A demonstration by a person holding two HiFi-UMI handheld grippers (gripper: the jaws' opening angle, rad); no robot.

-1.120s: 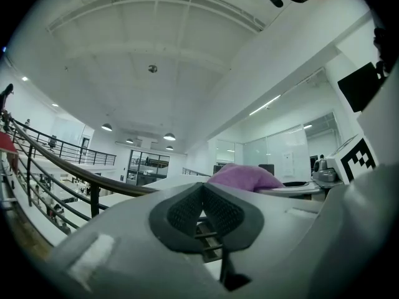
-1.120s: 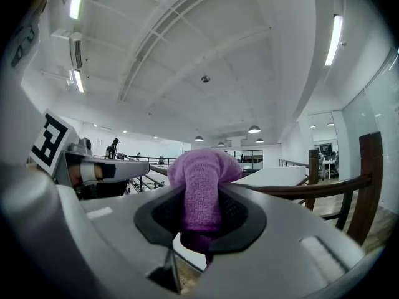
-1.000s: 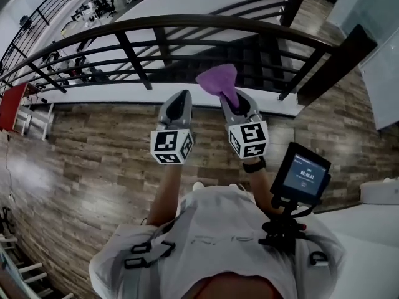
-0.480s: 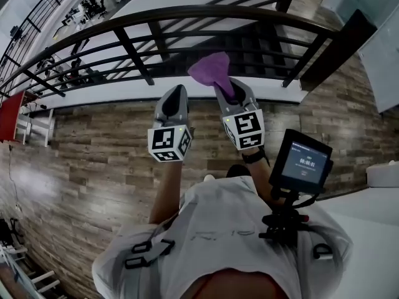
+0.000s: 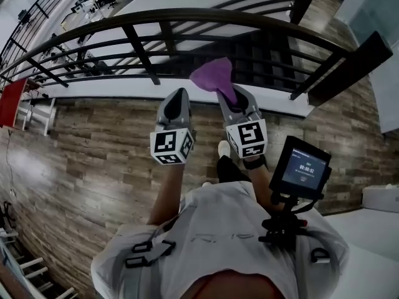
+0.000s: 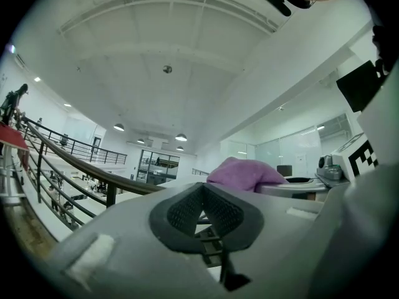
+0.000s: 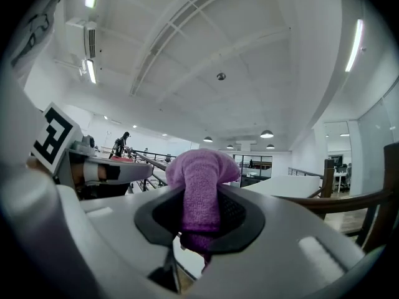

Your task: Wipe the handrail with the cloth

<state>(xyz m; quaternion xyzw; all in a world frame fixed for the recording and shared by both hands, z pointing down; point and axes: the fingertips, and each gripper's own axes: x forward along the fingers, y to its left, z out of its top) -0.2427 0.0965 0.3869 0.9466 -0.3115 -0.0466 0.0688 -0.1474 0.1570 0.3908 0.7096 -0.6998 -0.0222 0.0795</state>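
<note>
A dark curved handrail (image 5: pixel 206 16) tops a black metal railing across the upper head view, above a stairwell. My right gripper (image 5: pixel 229 99) is shut on a purple cloth (image 5: pixel 212 75), which sticks up out of its jaws (image 7: pixel 201 195) below the rail, apart from it. My left gripper (image 5: pixel 177 101) is beside it on the left, shut with nothing between its jaws (image 6: pixel 201 212). In the left gripper view the cloth (image 6: pixel 243 173) shows at the right and the handrail (image 6: pixel 87 167) runs off to the left.
Black balusters (image 5: pixel 140 52) and lower rails stand under the handrail, with a white ledge (image 5: pixel 124 89) at their foot. Wood plank floor (image 5: pixel 93 154) lies under me. A small screen (image 5: pixel 298 170) is mounted at my chest on the right. A dark post (image 5: pixel 346 64) stands at right.
Both grippers stayed side by side with the cloth still held. The view shifted slightly; the railing sits a little closer and lower in the frame than a second ago.
</note>
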